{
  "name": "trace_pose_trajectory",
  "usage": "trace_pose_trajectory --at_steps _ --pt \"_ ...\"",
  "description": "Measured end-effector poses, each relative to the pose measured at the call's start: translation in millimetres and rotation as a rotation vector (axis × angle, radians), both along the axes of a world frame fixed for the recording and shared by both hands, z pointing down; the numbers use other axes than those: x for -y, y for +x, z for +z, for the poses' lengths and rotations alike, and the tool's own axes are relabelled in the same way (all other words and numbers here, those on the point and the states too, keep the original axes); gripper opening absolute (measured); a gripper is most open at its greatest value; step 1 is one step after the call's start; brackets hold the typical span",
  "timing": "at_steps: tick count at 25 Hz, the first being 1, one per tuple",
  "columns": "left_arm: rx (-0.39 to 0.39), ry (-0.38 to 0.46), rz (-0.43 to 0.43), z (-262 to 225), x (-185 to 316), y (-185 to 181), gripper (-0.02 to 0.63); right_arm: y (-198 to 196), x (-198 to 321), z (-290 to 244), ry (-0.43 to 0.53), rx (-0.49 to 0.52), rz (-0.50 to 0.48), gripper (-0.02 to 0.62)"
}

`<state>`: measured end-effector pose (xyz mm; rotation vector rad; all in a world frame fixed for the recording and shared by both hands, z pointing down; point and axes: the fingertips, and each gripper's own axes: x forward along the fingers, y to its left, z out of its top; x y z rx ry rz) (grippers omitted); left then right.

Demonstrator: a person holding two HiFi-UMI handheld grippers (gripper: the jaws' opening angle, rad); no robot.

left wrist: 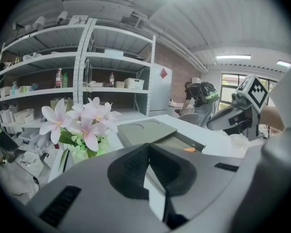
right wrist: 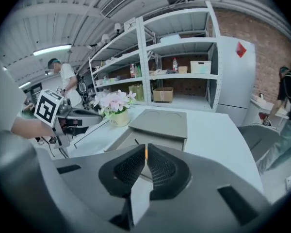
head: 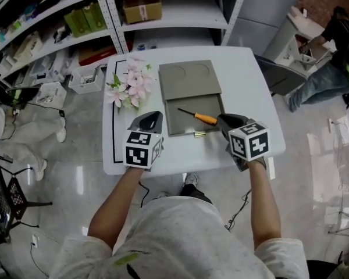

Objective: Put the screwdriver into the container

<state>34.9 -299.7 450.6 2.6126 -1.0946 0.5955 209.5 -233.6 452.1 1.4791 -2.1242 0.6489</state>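
The screwdriver (head: pixel 196 116), with an orange handle and dark shaft, lies inside the open front compartment of the flat grey container (head: pixel 189 83) on the white table. The container's lid covers its far half. My left gripper (head: pixel 153 117) is shut and empty, just left of the container's front corner. My right gripper (head: pixel 225 120) is shut and empty, just right of the handle. In the left gripper view the orange handle (left wrist: pixel 189 149) peeks out of the container (left wrist: pixel 145 131). In the right gripper view a sliver of the handle (right wrist: pixel 146 152) shows past the jaws.
A pot of pink flowers (head: pixel 130 84) stands left of the container. A small brass piece (head: pixel 199 134) lies at the container's front edge. Shelving (head: pixel 75 16) runs behind the table. A grey chair (head: pixel 282 75) and a bending person (head: pixel 331 57) are at the right.
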Motion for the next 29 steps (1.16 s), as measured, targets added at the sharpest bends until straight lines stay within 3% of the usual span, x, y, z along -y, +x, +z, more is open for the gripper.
trace_pose_trajectory --at_steps 5,9,14,29 --pt "0.000 0.009 0.045 -2 -12 5 0.003 5 -21 -20 0.114 0.050 0.123 0.003" --pt "0.001 0.009 0.074 -1 -24 8 0.003 2 -37 -24 0.154 0.053 0.168 0.003" --pt "0.000 0.014 0.098 -3 -34 9 0.003 -4 -51 -26 0.167 -0.004 0.168 0.003" --pt "-0.011 0.012 0.113 -4 -43 12 0.003 -8 -64 -25 0.162 -0.008 0.163 0.003"
